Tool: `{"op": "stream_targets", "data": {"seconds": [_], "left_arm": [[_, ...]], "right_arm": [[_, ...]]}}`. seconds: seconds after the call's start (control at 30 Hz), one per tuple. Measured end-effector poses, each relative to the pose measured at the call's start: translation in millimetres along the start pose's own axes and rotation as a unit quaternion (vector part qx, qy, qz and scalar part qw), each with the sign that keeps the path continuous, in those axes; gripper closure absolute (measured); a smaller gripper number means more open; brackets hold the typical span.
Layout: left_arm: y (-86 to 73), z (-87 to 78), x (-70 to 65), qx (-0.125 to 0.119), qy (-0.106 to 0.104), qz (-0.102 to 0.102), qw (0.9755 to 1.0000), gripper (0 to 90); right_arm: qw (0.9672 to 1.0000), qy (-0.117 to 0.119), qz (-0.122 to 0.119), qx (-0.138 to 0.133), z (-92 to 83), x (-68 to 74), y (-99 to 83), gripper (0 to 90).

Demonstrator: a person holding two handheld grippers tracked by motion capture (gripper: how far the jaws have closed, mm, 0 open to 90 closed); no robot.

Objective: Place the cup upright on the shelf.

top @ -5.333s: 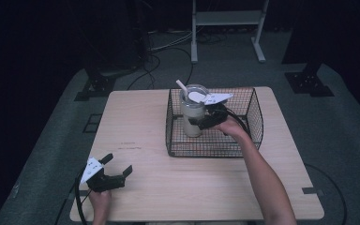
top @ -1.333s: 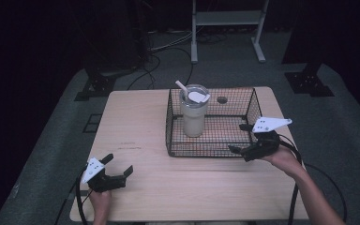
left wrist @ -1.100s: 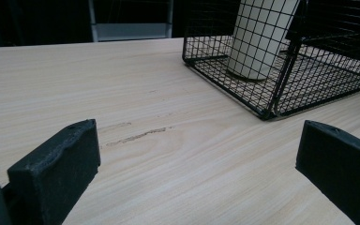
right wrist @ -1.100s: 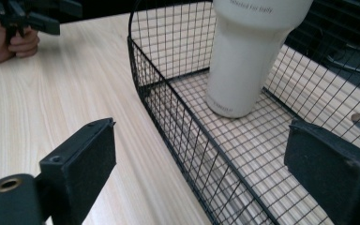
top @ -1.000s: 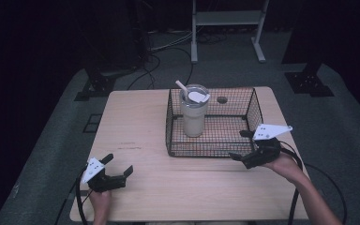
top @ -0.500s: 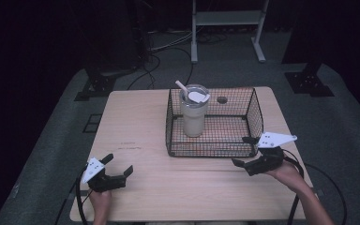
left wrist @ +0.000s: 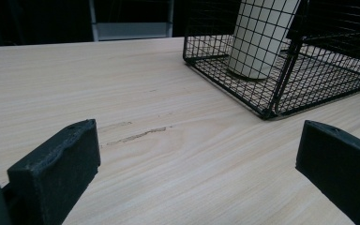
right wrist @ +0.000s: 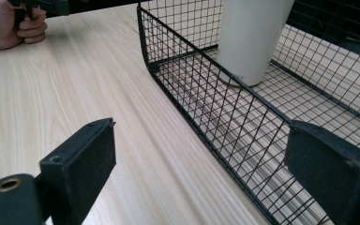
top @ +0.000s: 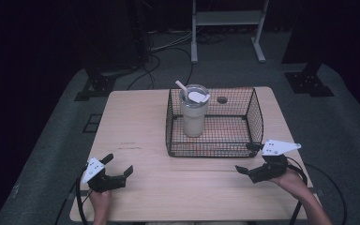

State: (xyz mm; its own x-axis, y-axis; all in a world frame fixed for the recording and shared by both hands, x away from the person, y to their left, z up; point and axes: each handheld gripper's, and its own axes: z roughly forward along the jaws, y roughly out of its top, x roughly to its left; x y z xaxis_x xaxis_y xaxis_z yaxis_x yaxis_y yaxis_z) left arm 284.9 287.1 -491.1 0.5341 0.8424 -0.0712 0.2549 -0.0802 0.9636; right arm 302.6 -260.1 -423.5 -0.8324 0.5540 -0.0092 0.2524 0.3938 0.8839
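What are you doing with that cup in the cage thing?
A person holds a gripper in each hand at a table. A cup with a straw stands upright in a wire basket. Nobody is holding it. The right gripper is open on the table just in front of the basket. The left gripper is open too, near the table's front left corner.

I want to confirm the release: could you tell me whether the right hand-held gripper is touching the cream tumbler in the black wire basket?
Apart. In the high view the right hand-held gripper sits open outside the black wire basket, with bare table between it and the cream tumbler.
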Motion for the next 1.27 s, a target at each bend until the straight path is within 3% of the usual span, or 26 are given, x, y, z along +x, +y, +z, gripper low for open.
{"op": "stream_targets", "data": {"seconds": [0.73, 1.03, 1.17, 1.27], "left_arm": [[-0.1, -0.1, -0.5, -0.001, 0.0, 0.001, 1.0, 0.0], [0.0, 0.0, -0.5, -0.001, 0.0, 0.001, 1.0, 0.0], [0.0, 0.0, -0.4, -0.001, 0.0, 0.002, 1.0, 0.0], [0.3, 0.5, 0.1, -0.001, -0.001, 0.0, 1.0, 0.0]], "right_arm": [[0.9997, -0.001, 0.024, -0.001, -3.1, 8.8, -34.8, 8.6], [0.9992, -0.02, 0.033, -0.006, -6.1, 10.4, -48.3, 8.6], [0.9971, -0.035, 0.059, -0.031, -7.7, 14.4, -56.7, 8.6], [0.9931, -0.044, 0.086, -0.066, -7.4, 18.8, -65.6, 8.6]]}}
